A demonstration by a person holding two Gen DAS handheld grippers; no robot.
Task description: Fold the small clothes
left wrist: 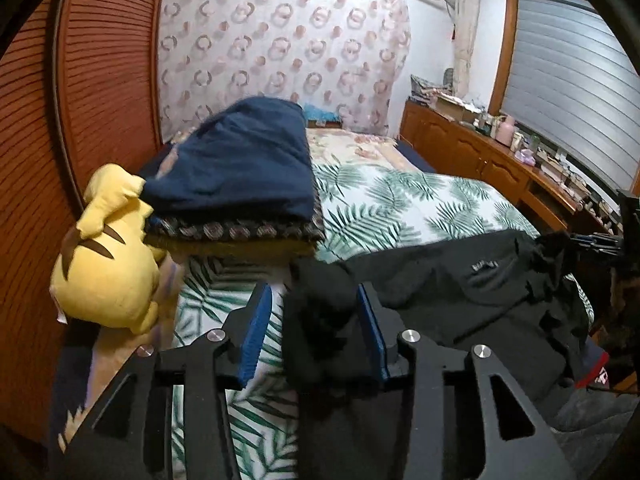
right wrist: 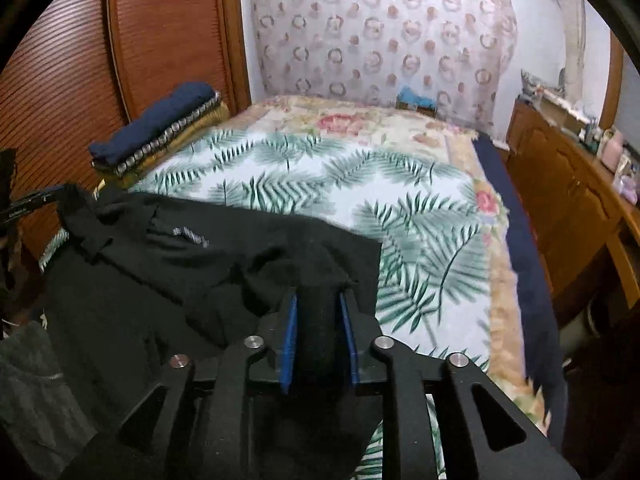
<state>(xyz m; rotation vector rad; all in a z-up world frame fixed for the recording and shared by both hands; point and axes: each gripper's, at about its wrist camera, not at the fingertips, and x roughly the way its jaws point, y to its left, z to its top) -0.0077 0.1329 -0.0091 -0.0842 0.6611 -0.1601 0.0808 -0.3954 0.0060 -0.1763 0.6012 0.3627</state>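
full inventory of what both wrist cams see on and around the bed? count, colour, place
black garment: 1, black with a small pale logo, spread over the near end of the bed, an edge between each gripper's jaws
bedspread: 1, white with green fern print, floral beige border, covers the bed
folded stack: 1 pile, navy on top, patterned and mustard layers below, far left of the bed
plush toy: 1, yellow with brown stripes, left of the stack
curtain: 1, pale with pink rings, behind the bed
wooden cabinet: 1, brown, cluttered top, along the right wall
left gripper: black, blue pads, open, garment edge against one pad
right gripper: black, blue pads, narrow gap filled with garment
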